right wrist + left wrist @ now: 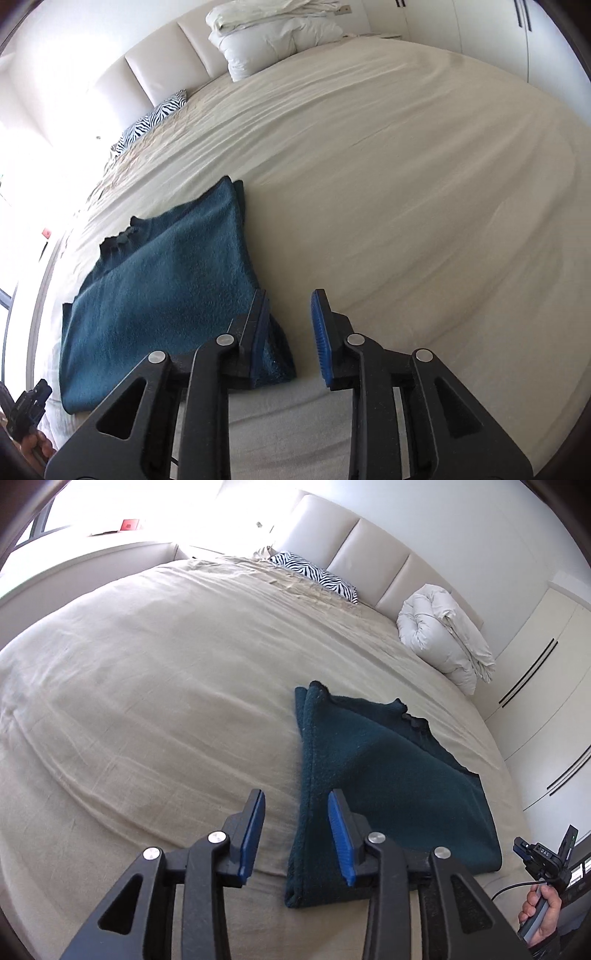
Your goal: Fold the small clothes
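The dark green sweater (373,775) lay on the bed (155,686), already folded in at its sides. It looked about halfway done. The left gripper (297,834) and right gripper (290,332) had open jaws, holding nothing.

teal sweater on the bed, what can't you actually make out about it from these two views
- Teal sweater, left wrist view: its near edge is hidden behind the open left claw.
- Right wrist view: its near right corner sits behind a finger of the open right claw.
- Sleeves: not visible in either view; probably folded under.
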`<state>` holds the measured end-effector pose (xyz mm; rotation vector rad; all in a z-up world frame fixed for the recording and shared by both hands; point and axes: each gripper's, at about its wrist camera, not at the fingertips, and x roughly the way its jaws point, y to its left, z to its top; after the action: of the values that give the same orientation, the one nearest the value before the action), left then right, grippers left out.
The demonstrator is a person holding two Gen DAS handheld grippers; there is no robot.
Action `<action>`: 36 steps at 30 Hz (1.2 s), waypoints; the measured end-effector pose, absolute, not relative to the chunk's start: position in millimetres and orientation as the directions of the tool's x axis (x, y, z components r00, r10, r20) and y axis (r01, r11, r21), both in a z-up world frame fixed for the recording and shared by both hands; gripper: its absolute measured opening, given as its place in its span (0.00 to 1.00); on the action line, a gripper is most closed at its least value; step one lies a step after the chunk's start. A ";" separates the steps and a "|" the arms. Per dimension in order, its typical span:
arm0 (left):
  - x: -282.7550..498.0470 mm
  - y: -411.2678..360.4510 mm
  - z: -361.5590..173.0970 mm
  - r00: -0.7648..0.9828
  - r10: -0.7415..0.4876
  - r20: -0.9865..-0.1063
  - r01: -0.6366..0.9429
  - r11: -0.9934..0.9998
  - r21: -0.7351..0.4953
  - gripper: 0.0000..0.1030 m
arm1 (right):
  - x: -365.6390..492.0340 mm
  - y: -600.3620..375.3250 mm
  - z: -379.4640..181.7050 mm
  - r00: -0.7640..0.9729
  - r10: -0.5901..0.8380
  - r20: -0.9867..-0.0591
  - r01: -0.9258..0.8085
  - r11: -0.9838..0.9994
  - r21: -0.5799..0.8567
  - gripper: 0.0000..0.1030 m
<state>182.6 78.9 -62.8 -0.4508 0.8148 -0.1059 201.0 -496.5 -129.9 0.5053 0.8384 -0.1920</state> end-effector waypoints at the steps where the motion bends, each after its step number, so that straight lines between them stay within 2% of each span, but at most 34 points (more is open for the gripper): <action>1: 191.4 66.1 -55.7 0.691 -0.269 -0.671 -0.041 0.912 -0.409 0.45 | 204.2 -492.7 -123.6 0.678 0.060 -0.732 0.331 0.865 0.377 0.22; 4: 227.4 22.0 -44.8 0.709 -0.295 -0.641 0.069 0.933 -0.354 0.52 | 235.9 -465.3 -115.4 0.692 0.228 -0.685 0.194 0.855 0.480 0.22; 6: 256.2 -5.2 -50.8 0.702 -0.302 -0.645 0.111 0.941 -0.319 0.53 | 267.2 -442.9 -120.0 0.678 0.354 -0.644 0.109 0.818 0.564 0.22; 10: 303.9 -31.4 -66.2 0.719 -0.244 -0.650 0.103 0.963 -0.248 0.53 | 334.7 -393.5 -143.7 0.609 0.504 -0.613 0.043 0.751 0.659 0.22; 13: 331.4 -28.8 -85.9 0.697 -0.185 -0.693 0.053 0.977 -0.207 0.53 | 376.8 -362.6 -165.6 0.563 0.606 -0.562 0.023 0.668 0.744 0.22; 15: 338.2 -18.9 -104.9 0.673 -0.172 -0.720 0.020 0.976 -0.215 0.55 | 396.6 -352.1 -180.8 0.555 0.608 -0.568 0.047 0.659 0.751 0.22; 17: 336.7 -2.9 -119.2 0.672 -0.240 -0.700 0.011 0.949 -0.315 0.58 | 406.8 -361.7 -198.7 0.576 0.575 -0.581 0.104 0.654 0.750 0.18; 19: 337.9 4.6 -120.5 0.674 -0.273 -0.687 0.011 0.933 -0.360 0.58 | 403.7 -390.5 -213.6 0.631 0.587 -0.508 0.134 0.563 0.816 0.12; 20: 339.4 4.1 -122.3 0.672 -0.275 -0.687 0.013 0.933 -0.360 0.59 | 399.1 -406.0 -215.9 0.662 0.560 -0.499 0.155 0.549 0.821 0.08; 22: 337.7 1.2 -123.6 0.678 -0.267 -0.684 0.018 0.937 -0.348 0.60 | 386.3 -440.5 -219.7 0.722 0.476 -0.502 0.213 0.538 0.816 0.08; 24: 336.4 -2.2 -124.0 0.681 -0.259 -0.685 0.024 0.943 -0.333 0.62 | 372.8 -474.1 -224.5 0.761 0.428 -0.487 0.254 0.494 0.832 0.02; 28: 337.5 -6.3 -125.8 0.683 -0.255 -0.685 0.031 0.946 -0.321 0.64 | 339.5 -527.0 -224.2 0.809 0.270 -0.522 0.380 0.438 0.815 0.03; 30: 339.8 -11.0 -126.7 0.681 -0.234 -0.694 0.030 0.956 -0.292 0.65 | 320.9 -535.8 -216.3 0.804 0.206 -0.558 0.436 0.435 0.788 0.10; 32: 339.8 -16.6 -126.8 0.681 -0.208 -0.702 0.030 0.966 -0.258 0.66 | 309.0 -521.1 -200.3 0.817 0.249 -0.520 0.371 0.463 0.805 0.11; 36: 340.2 -18.4 -126.8 0.682 -0.194 -0.705 0.028 0.970 -0.240 0.66 | 303.0 -420.5 -163.6 0.740 0.509 -0.441 0.117 0.548 0.828 0.11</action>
<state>340.2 -18.4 -126.8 -0.2171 0.8128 -0.1260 303.0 -420.5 -163.6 0.9823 0.7263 0.2581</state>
